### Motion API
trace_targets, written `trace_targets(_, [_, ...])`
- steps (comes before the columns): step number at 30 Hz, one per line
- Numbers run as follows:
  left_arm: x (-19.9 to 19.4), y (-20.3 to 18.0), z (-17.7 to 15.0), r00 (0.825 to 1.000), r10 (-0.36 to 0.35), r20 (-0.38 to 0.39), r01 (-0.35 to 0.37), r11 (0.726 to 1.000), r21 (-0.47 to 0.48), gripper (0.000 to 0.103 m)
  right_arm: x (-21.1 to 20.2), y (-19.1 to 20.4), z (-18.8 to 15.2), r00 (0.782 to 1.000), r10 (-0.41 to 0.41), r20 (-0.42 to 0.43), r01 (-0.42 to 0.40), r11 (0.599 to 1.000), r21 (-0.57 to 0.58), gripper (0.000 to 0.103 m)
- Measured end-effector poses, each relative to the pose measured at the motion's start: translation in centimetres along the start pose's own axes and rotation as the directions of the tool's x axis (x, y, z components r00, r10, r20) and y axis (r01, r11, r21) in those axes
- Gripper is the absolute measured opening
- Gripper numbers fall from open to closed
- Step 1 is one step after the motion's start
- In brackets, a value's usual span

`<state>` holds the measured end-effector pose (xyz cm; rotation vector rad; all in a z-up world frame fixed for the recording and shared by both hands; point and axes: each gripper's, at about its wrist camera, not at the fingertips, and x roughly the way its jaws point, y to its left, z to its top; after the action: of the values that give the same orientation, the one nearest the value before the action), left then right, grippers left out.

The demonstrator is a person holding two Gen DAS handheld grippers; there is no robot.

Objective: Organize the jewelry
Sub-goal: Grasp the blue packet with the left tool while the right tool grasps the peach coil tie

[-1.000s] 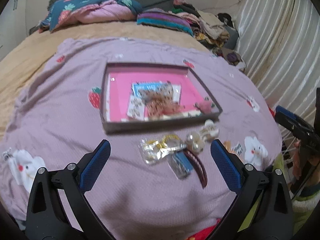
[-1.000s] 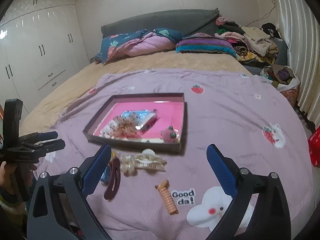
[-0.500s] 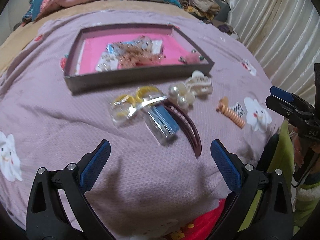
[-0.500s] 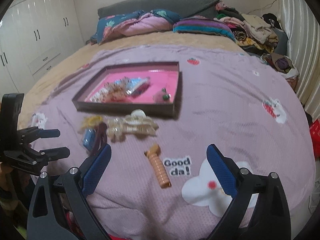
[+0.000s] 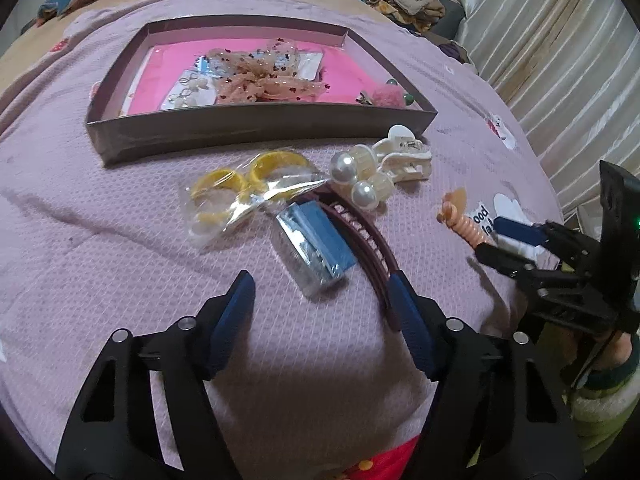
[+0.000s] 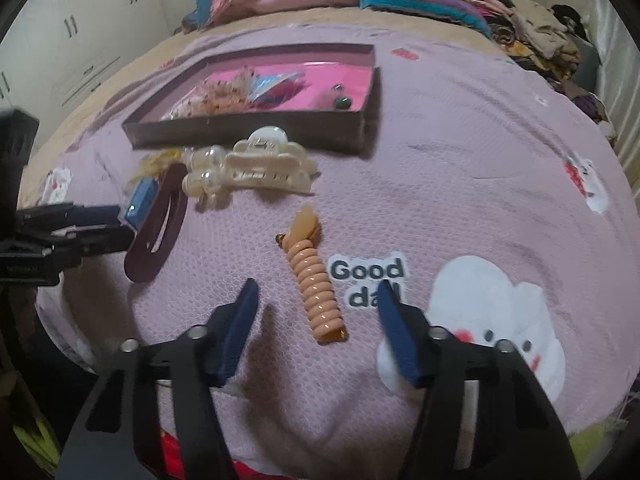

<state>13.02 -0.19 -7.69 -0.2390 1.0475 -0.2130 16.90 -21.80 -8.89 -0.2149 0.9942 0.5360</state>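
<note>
Lying just ahead of the open, just-narrowed right hand-held gripper [image 6: 316,300], the orange spiral hair tie [image 6: 316,284] is ungripped.

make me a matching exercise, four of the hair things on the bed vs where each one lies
Things:
1. coil tie
2. claw clip
3. maroon clip
4. pink pompom

Places:
A. inside the tray
B. just in front of the tray wall, beside the pearl clip
C. next to the "Good da" print
D. against the blue packet

Pairs: 1-C, 2-B, 3-D, 4-A
</note>
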Motion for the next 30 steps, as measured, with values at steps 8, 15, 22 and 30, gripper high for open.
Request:
trace_targets(8, [1.3, 1.0, 0.9, 1.000, 0.004, -0.015, -0.004, 1.000, -0.025, 0.037, 2.0, 0.2, 0.5, 0.999, -0.002, -0.032, 0.001, 1.000, -0.024, 0.021])
trace_targets(15, [1.0, 1.4, 0.7, 1.000, 0.003, -0.012, -0.004, 0.999, -0.040, 0.027, 1.5, 0.8, 0.8, 0.999, 0.033, -0.002, -0.033, 0.999, -0.030, 0.017])
trace_targets(22, [0.4, 1.3, 0.7, 1.000, -0.013, -0.007, 0.013, 0.999, -0.029, 0.025, -0.8, 0.7, 1.6, 0.996, 0.072, 0.058, -0.073, 0.997, 0.010, 0.017])
trace_targets(30, [-1.1, 0.6, -0.3, 1.000, -0.019, 0.006, 0.019, 1.000, 0.009, 0.024, -3.0, 1.7, 2.5, 0.990, 0.093, 0.107, -0.094, 0.996, -0.002, 0.017])
